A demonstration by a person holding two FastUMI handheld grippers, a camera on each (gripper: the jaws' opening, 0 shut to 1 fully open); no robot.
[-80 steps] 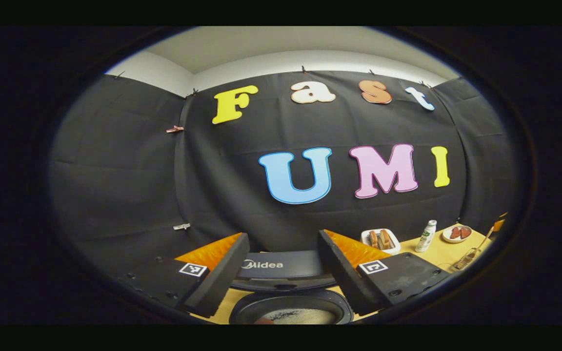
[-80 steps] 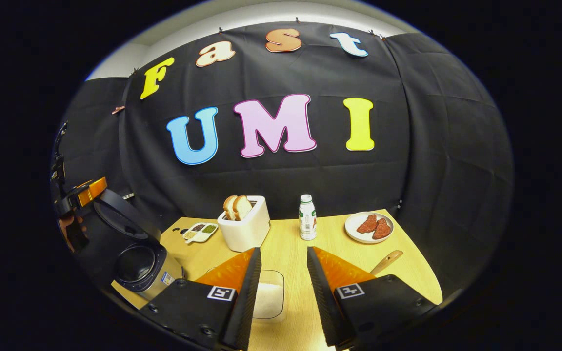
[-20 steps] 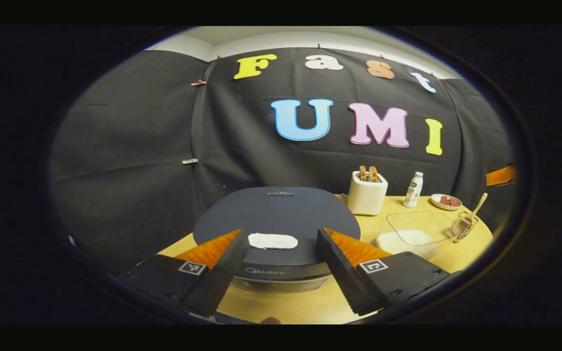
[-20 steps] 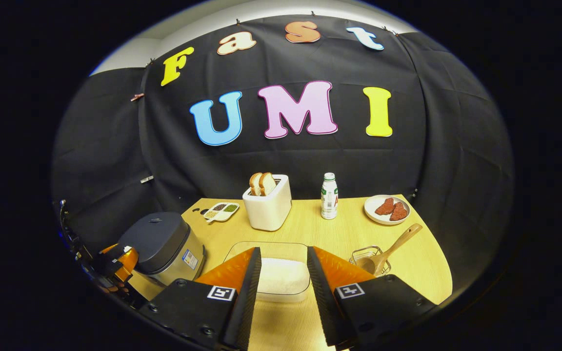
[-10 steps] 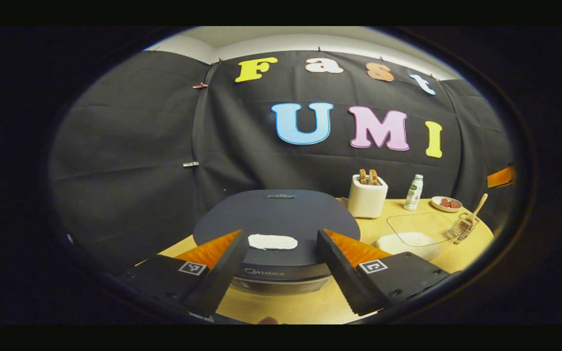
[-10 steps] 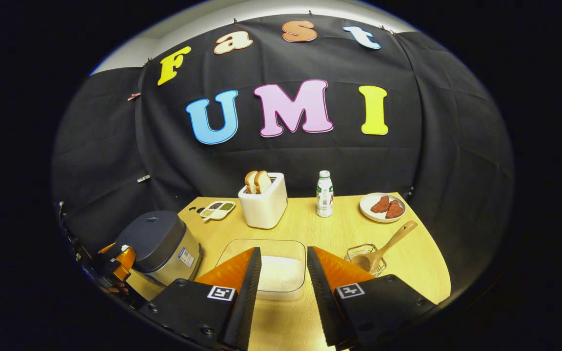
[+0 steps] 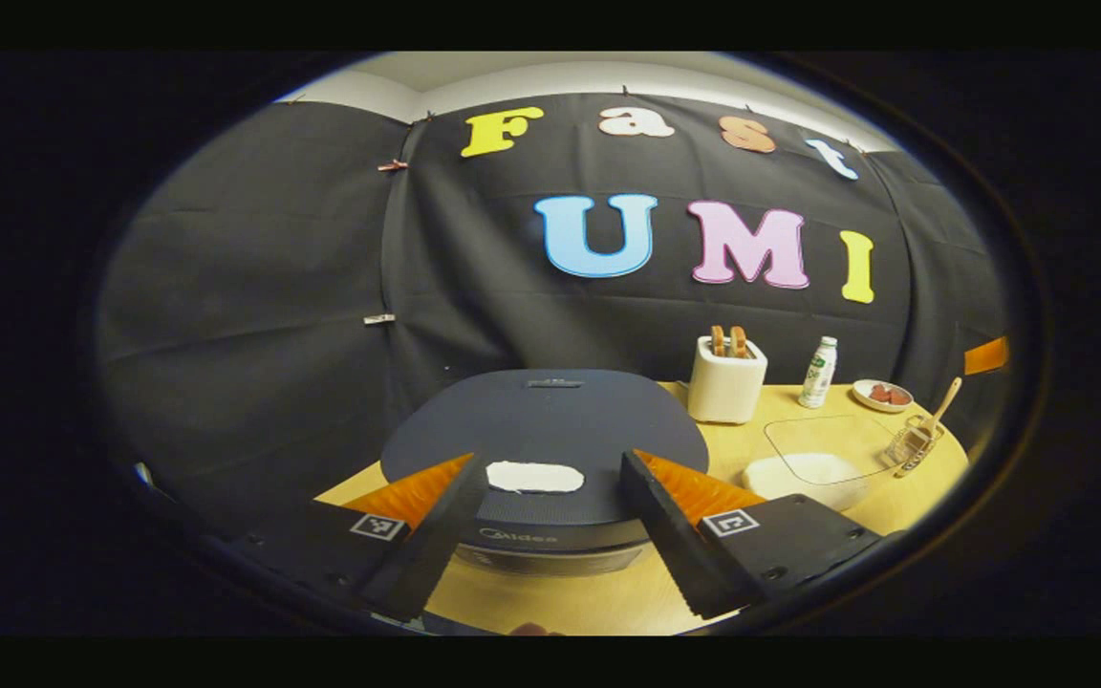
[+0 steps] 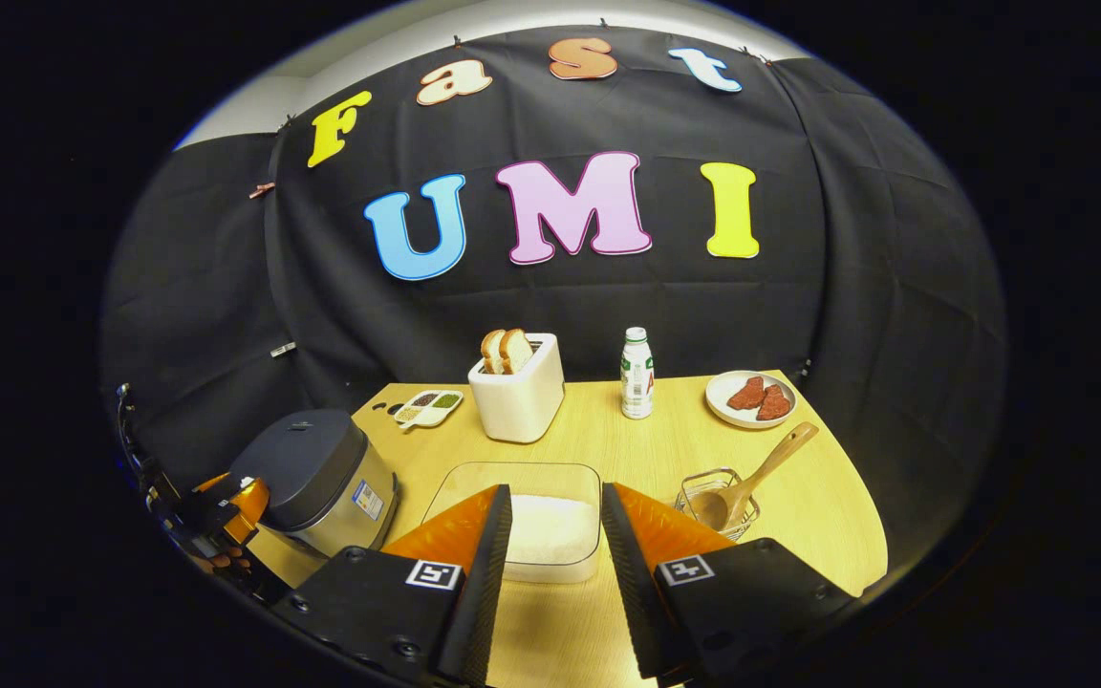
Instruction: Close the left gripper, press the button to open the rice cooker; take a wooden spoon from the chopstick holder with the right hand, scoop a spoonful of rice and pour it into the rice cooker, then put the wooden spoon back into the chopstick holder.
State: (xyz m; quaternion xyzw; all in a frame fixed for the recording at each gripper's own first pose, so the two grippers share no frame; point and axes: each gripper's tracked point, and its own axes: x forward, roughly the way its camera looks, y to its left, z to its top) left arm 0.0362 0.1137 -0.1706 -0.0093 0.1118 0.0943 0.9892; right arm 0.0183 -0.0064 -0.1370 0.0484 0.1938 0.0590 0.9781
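**Table layout, right gripper view**

Rice cooker (image 8: 316, 478) sits at the table's (image 8: 799, 535) left front edge, lid down. Rice container (image 8: 536, 526) is front centre, right of the cooker. Chopstick holder (image 8: 718, 502) lies right of the container, wooden spoon (image 8: 761, 473) standing tilted in it. Behind: divided dish (image 8: 428, 407) at left, toaster (image 8: 517, 397) with bread (image 8: 505, 350) in it, bottle (image 8: 636, 375), plate (image 8: 751, 399) at right.

Wooden table (image 8: 665, 449), on it rice cooker (image 8: 316, 478), rice tub (image 8: 531, 526), toaster (image 8: 517, 392), bottle (image 8: 637, 375), meat plate (image 8: 751, 399), spoon holder (image 8: 718, 502), grain dish (image 8: 428, 408)
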